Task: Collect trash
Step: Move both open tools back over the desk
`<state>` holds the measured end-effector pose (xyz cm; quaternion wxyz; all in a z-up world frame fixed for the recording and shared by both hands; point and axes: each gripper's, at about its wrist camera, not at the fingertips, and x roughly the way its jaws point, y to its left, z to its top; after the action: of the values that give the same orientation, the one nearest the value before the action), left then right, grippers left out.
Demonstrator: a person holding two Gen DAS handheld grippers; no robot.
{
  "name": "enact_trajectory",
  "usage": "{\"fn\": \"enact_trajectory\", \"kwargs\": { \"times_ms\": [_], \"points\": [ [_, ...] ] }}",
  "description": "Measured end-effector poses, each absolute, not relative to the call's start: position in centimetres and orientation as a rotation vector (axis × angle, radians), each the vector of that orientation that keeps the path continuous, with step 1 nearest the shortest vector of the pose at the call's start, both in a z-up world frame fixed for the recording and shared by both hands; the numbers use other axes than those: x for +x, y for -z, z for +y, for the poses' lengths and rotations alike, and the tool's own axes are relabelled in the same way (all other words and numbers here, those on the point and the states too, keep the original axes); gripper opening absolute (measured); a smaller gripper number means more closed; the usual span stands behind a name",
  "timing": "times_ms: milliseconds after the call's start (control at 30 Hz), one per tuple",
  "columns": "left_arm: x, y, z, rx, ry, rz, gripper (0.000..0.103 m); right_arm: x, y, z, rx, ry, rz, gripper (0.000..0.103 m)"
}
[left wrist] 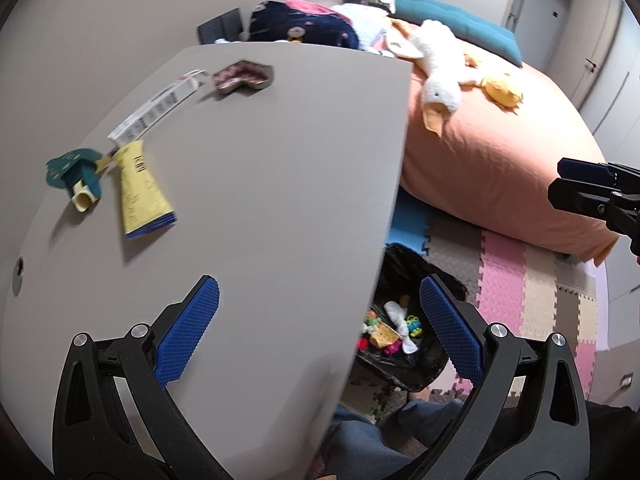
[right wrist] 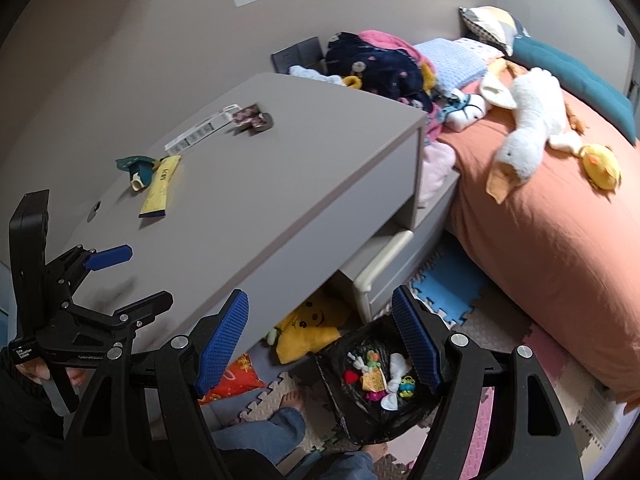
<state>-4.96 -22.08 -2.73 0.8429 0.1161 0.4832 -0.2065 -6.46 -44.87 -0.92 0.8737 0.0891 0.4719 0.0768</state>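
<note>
Both my left gripper (left wrist: 320, 328) and right gripper (right wrist: 320, 344) gape empty above the trash bag (right wrist: 380, 412). "GenRobot" marks my left one. Yellow tube (left wrist: 142, 190) on the desk (left wrist: 260, 200): print blurred.

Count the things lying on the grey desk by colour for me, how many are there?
Yellow: 1, the yellow tube
Teal: 1, the teal clip
White: 1, the white box
Dark red patterned: 1, the heart-shaped tin
Total: 4 on the grey desk
</note>
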Motion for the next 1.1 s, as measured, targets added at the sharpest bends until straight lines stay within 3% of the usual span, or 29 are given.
{"fn": "enact_trajectory", "kwargs": {
  "times_ms": [1100],
  "points": [
    [5.4, 3.1, -13.7, 0.094, 0.242, 1.001, 0.097, 6.8, 2.5, -36.3, 0.086, -0.234, 1.008, 0.075]
  ]
}}
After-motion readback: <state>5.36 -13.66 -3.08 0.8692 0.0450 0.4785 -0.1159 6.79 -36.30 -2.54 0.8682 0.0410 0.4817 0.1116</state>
